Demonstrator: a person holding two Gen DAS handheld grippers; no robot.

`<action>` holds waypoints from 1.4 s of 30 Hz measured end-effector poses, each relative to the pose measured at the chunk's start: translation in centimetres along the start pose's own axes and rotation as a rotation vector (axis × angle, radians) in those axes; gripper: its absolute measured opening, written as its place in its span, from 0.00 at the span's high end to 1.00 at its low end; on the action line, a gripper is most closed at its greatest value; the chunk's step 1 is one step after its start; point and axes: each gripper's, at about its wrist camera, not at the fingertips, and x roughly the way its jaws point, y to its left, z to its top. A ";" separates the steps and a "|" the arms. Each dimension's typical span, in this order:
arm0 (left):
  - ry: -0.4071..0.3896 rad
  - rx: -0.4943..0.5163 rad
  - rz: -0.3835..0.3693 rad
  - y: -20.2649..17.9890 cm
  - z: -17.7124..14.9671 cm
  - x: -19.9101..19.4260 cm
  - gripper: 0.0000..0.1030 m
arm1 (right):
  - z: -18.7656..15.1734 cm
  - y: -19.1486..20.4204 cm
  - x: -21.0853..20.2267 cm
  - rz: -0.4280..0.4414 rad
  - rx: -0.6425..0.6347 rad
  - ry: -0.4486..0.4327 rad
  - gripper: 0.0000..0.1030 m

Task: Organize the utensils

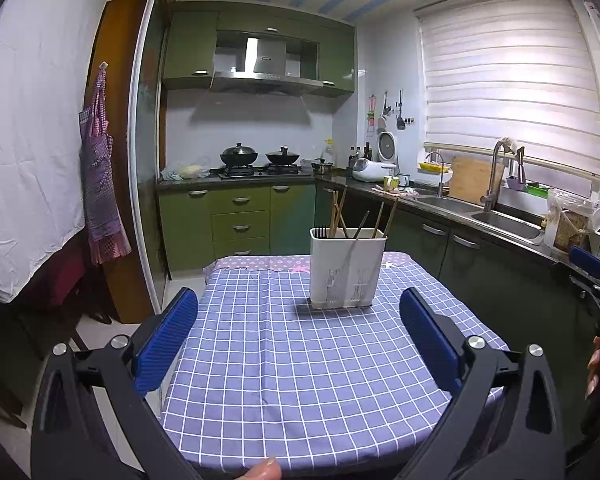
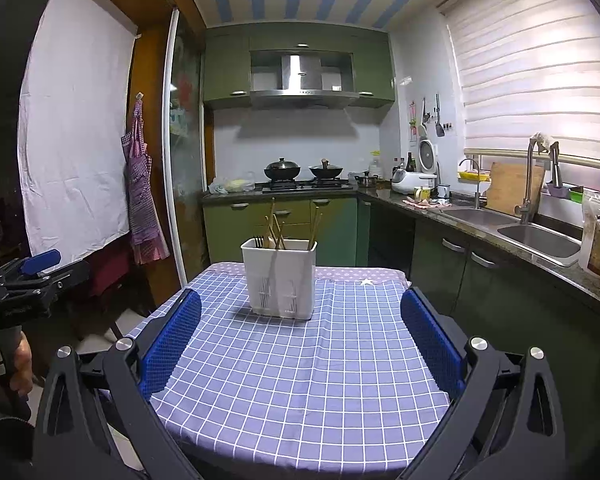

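Left gripper (image 1: 299, 334): jaws wide apart, nothing between them, hovering over the near part of the table (image 1: 300, 380).

White holder (image 1: 346, 268) ahead of the left jaws, a little right of their centre line, upright on the checked cloth. Chopsticks (image 1: 338, 212) and a dark fork (image 1: 320, 232) standing inside, leaning at mixed angles.

Right gripper (image 2: 301, 332): jaws equally wide, empty. Holder (image 2: 279, 280) ahead of them and slightly left.

Risks, judged:
- holder tall and probably light; sideways nudge from either jaw likely to tip it and spill contents.
- leaning sticks thin; slipping or scissoring likely if pinched off-centre.
- loose cloth could drag, shifting the holder.
- both grippers converging on one holder could collide.
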 end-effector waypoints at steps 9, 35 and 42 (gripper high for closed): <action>0.002 0.008 0.008 0.1 0.0 0.0 0.07 | 0.0 -0.1 0.1 0.009 -0.001 0.005 0.05; 0.009 0.013 0.009 -0.4 -0.2 0.2 0.07 | -0.4 0.3 0.5 0.021 0.001 0.017 0.05; 0.009 0.019 0.010 -0.6 -0.4 0.1 0.07 | -0.6 0.4 0.7 0.020 -0.002 0.025 0.05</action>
